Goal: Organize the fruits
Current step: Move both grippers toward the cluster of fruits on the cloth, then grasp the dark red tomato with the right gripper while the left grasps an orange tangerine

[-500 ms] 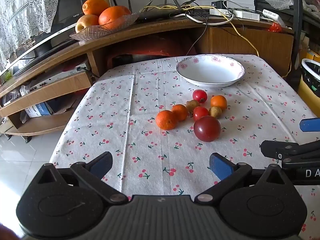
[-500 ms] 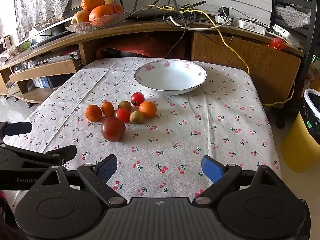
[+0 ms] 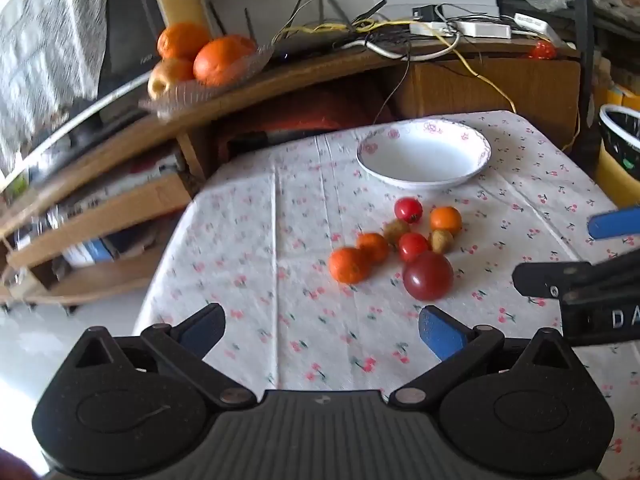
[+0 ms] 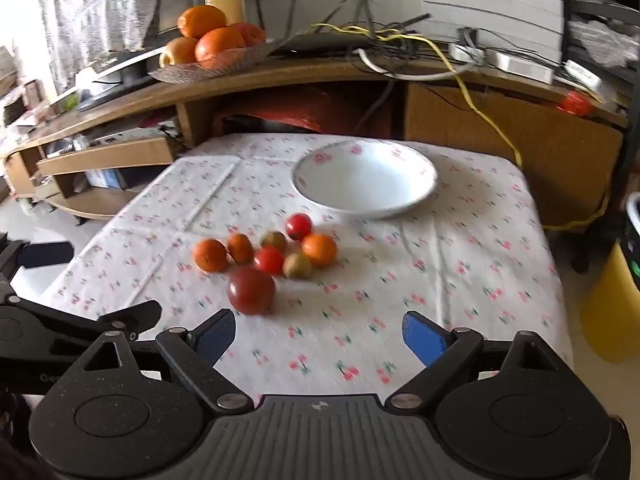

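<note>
From the left wrist view, the left gripper (image 3: 322, 330) is seen spread wide with nothing between its blue pads, held over the near part of the tablecloth (image 3: 256, 240). The white bowl (image 3: 424, 156) is taken as landmark: it stands empty at the far side of the cloth, and the fruit cluster lies just in front of it. Nearest the bowl a small red tomato (image 3: 408, 209) and a small orange (image 3: 445, 220) are found; farthest from it the big dark tomato (image 3: 428, 275). Compared with half a second ago, the bowl and fruit are framed lower and larger and the picture is smeared, so the gripper is judged to have been carried forward towards the cluster. No fruit has been shifted.

From the right wrist view, the right gripper (image 4: 320, 336) is likewise shown wide apart and empty. The bowl (image 4: 364, 176) is empty here too, with the cluster in front of it and slightly to its left, the big dark tomato (image 4: 251, 291) being the piece farthest from the bowl and closest to the blue pads. The same closing-in since the earlier picture is noted, with blur.

The task is judged barely begun: an approach is under way, nothing has been grasped, and every fruit remains to be moved, presumably into the bowl.
</note>
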Tool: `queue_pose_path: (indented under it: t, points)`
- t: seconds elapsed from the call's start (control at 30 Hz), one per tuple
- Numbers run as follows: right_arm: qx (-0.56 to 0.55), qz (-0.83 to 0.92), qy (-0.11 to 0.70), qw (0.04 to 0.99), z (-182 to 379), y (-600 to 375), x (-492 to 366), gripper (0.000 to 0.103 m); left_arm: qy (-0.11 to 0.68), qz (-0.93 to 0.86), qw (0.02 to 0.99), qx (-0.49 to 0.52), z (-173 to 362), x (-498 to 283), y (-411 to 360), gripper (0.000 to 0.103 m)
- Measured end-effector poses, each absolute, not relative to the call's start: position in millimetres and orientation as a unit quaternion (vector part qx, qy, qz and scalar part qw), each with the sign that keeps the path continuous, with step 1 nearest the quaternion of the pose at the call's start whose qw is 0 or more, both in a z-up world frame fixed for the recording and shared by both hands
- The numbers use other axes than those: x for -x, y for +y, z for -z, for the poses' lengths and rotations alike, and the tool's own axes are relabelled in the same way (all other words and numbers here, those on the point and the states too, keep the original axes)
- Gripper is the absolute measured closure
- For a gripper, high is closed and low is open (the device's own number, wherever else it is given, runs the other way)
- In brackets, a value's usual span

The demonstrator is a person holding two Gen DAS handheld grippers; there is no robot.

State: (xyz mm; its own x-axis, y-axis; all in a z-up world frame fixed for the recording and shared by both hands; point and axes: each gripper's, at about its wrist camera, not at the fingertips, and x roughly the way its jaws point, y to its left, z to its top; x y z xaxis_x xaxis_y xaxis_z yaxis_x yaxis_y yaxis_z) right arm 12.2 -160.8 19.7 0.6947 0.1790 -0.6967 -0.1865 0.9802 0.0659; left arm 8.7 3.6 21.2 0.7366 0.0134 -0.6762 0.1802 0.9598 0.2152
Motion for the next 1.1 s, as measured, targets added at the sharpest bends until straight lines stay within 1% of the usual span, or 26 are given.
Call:
queue_pose_path:
  t: [0.07,0.13,0.2,0.33,0.4,0.43,0.53,0.7,0.83,0.87,0.9,1.03,1.1]
  points:
    - [0.016,-0.112,0.381,0.917,-21,-157,-20,0.020,0.364,0.057,0.919,-0.144,-23,-16,8,0.000]
    - [0.027,-0.127,0.394,0.910,-18,-152,-29,0.024,0.369,0.075,0.913,-0.157,-21,-24,10,0.000]
    - [0.033,-0.143,0.408,0.901,-14,-148,-37,0.031,0.374,0.088,0.907,-0.170,-18,-31,13,0.000]
    - [0.043,-0.173,0.425,0.887,-7,-140,-51,0.036,0.377,0.117,0.898,-0.195,-12,-42,16,0.000]
    - [0.045,-0.190,0.434,0.880,-3,-136,-58,0.041,0.385,0.134,0.893,-0.192,-7,-50,18,0.000]
    - [0.046,-0.196,0.437,0.877,-2,-134,-61,0.042,0.391,0.141,0.890,-0.188,-4,-55,20,0.000]
    - [0.046,-0.213,0.446,0.868,4,-130,-72,0.043,0.405,0.158,0.882,-0.182,1,-64,24,0.005]
    - [0.039,-0.240,0.470,0.849,13,-123,-88,0.055,0.414,0.175,0.872,-0.193,8,-76,26,0.013]
    - [0.036,-0.247,0.487,0.837,20,-120,-98,0.062,0.432,0.192,0.862,-0.181,16,-88,30,0.017]
    - [0.034,-0.247,0.493,0.834,22,-120,-100,0.066,0.437,0.195,0.860,-0.177,18,-91,30,0.018]
    - [0.033,-0.247,0.496,0.832,24,-121,-102,0.068,0.440,0.197,0.859,-0.174,19,-93,30,0.021]
    - [0.018,-0.253,0.499,0.828,25,-124,-106,0.069,0.445,0.204,0.855,-0.171,22,-102,27,0.026]
    - [0.016,-0.252,0.503,0.827,24,-126,-106,0.070,0.447,0.208,0.855,-0.165,23,-107,26,0.033]
